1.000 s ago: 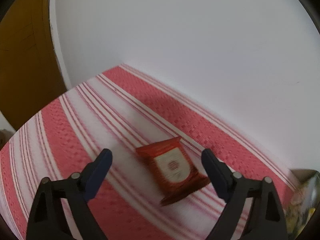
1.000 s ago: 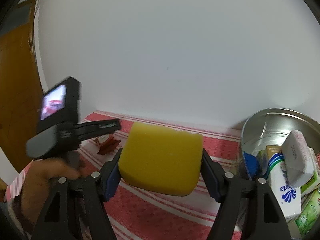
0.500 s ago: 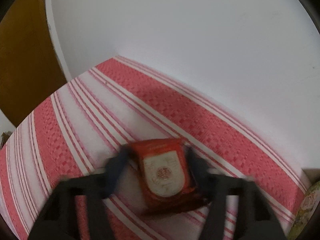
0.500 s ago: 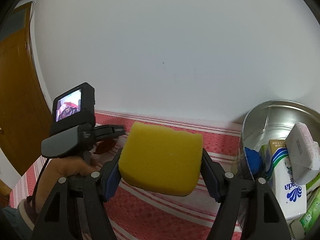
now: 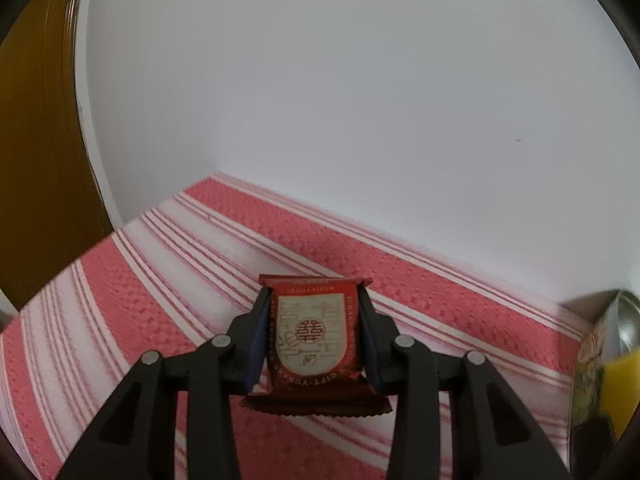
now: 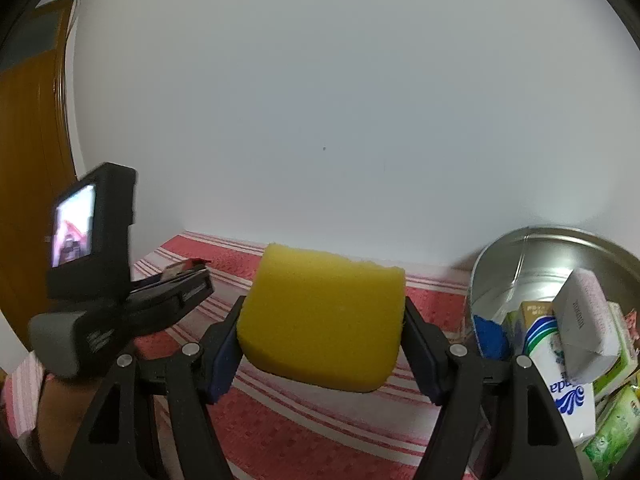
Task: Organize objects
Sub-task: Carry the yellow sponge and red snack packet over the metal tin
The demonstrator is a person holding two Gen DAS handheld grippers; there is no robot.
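Left tongs (image 5: 314, 336): jaws closing on red sachet (image 5: 311, 334), pads against both its sides, lifted just above striped bench (image 5: 132, 300). Risk: slick, soft foil may buckle or slide out if squeeze is uneven.

Right tongs (image 6: 322, 350): half open, gripping yellow sponge (image 6: 322, 320) in air, just left of metal tub (image 6: 532, 264). Risk: tub crowded with cartons, so dropped items may perch or spill.

Hidden: sachet's underside, tub's near rim cut off, small print unreadable.

left tool (image 5: 314, 334): black fingers, blue pads, silver screws | right tool (image 6: 322, 336): same | sleeve (image 6: 20, 392): pink-striped
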